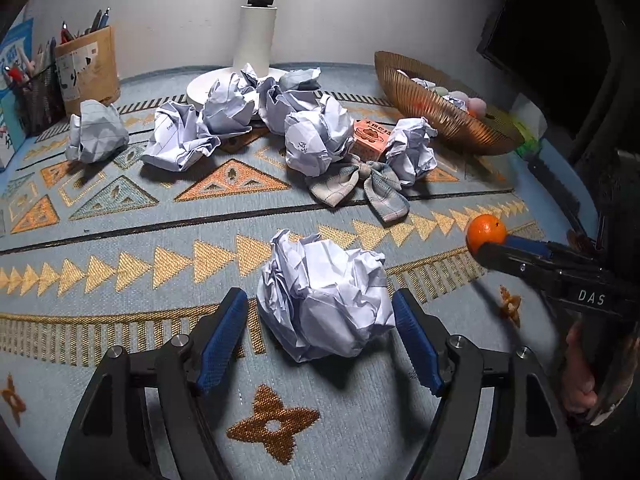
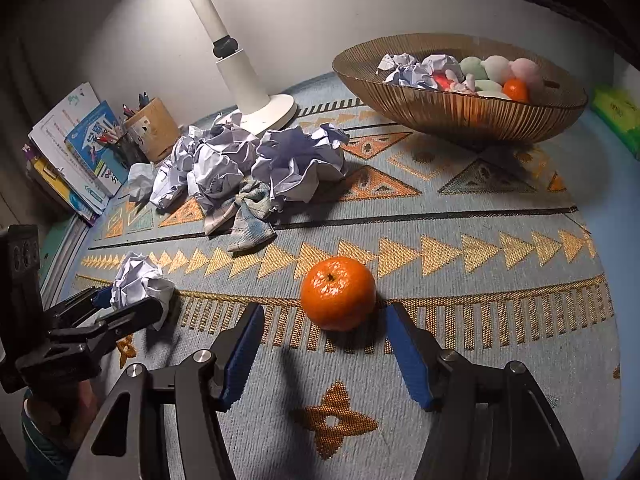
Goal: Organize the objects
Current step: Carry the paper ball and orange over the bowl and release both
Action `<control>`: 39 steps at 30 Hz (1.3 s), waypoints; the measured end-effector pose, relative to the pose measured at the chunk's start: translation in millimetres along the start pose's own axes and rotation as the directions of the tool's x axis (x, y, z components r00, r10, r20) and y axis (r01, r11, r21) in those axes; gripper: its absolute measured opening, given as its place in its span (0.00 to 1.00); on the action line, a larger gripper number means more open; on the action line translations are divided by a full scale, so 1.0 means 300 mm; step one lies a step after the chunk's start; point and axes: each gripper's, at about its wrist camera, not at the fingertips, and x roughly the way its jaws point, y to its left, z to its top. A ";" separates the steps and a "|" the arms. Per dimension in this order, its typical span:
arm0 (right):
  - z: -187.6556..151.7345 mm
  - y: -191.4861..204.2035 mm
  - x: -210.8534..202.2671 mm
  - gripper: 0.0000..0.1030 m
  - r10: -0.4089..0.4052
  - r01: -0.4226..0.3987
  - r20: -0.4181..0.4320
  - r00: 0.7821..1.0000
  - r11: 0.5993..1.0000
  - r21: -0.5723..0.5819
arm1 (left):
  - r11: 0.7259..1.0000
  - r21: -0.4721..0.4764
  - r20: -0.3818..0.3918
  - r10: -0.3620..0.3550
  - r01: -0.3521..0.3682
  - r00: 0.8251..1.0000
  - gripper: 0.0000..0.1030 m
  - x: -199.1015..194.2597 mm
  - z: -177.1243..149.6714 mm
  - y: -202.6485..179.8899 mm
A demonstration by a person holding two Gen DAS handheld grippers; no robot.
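Woven bench cloth, pale blue with gold and orange triangles and star shapes, is covering the bench.

Left wrist view: one crumpled white paper ball is sitting at lower centre, between the blue ribbed pads of the left tool. Jaws are standing fairly wide; the right pad looks just at the paper's edge, the left pad is apart, so no grip. Roughly six more paper wads are lying in a loose pile across the upper middle, around the white lamp base. One plaid fabric bow and one small pink box are lying right of centre.

Right wrist view: one round, dimpled orange is resting on the cloth at centre, between the right tool pads, which are standing wide and clear of it. One ribbed amber bowl at upper right is holding paper wads, pastel plush pieces and a second orange. One cardboard pen cup and stacked books are sitting at upper left.
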 end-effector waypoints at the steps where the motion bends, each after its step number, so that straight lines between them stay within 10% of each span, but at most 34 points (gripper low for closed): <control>1: 0.004 0.005 -0.001 0.59 -0.004 0.004 0.010 1.000 1.000 -0.004 | 1.000 0.014 0.013 0.010 -0.010 1.000 0.71 -0.005 -0.002 -0.010; 5: 0.017 0.027 -0.002 0.57 -0.040 0.041 0.042 0.998 0.999 -0.028 | 1.000 0.010 0.042 0.029 -0.030 0.999 0.62 -0.013 0.001 -0.010; 9: 0.005 0.030 -0.008 0.35 -0.054 0.056 0.045 0.997 0.998 -0.026 | 0.999 -0.018 0.077 0.035 -0.034 0.996 0.59 -0.037 0.008 0.004; 16: 0.108 -0.022 -0.177 0.35 -0.030 0.029 0.157 0.987 1.000 0.009 | 0.998 0.022 0.179 -0.056 0.053 0.982 0.59 -0.123 0.175 -0.109; 22: 0.333 -0.151 -0.366 0.35 -0.145 0.108 0.387 0.911 0.988 0.114 | 0.987 0.084 0.265 -0.153 0.136 0.952 0.59 -0.068 0.470 -0.295; 26: 0.447 -0.306 -0.344 0.35 -0.096 -0.002 0.394 0.914 0.970 0.242 | 0.981 0.077 0.251 -0.191 0.177 0.949 0.59 0.083 0.612 -0.370; 34: 0.500 -0.448 -0.194 0.36 -0.175 0.062 0.375 0.910 0.954 0.295 | 0.988 0.012 0.228 -0.152 0.153 0.962 0.68 0.334 0.678 -0.412; 39: 0.466 -0.492 -0.161 0.57 -0.231 0.117 0.354 0.906 0.942 0.316 | 0.973 -0.039 0.232 -0.211 0.226 0.949 0.73 0.378 0.656 -0.378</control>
